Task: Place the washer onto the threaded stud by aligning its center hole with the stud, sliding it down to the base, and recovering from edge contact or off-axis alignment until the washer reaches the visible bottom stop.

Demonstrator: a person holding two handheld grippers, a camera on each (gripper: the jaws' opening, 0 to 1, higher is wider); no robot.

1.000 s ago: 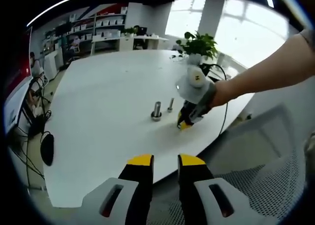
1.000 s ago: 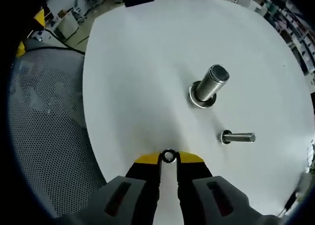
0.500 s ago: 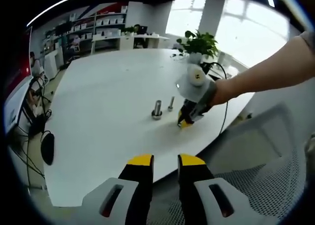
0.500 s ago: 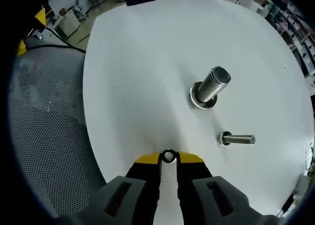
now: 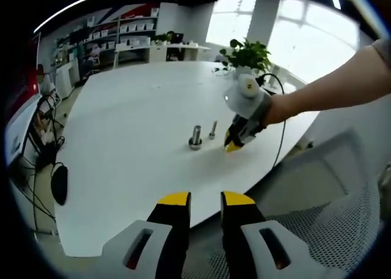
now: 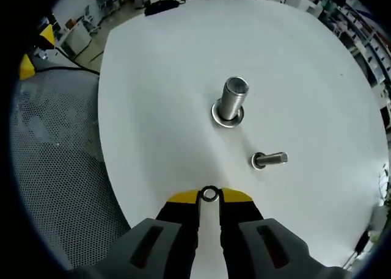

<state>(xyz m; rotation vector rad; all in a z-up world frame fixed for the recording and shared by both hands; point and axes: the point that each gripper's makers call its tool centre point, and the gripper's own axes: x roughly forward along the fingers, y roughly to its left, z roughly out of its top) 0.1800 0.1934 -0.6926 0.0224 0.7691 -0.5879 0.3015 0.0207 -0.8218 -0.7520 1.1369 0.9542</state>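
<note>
We grip the small dark metal washer [image 6: 209, 194] in our right gripper [image 6: 209, 195], short of the smaller upright threaded steel stud [image 6: 269, 160] on the white table [image 6: 159, 96]. We should level its hole over the stud tip before lowering. Our left gripper [image 5: 200, 198] hangs parted and empty, well back.

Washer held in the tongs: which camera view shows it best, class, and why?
The right gripper view: the washer sits close, pinched between the yellow tips, its hole visible. In the left gripper view the right gripper is distant, and the washer is too small to tell.
</note>
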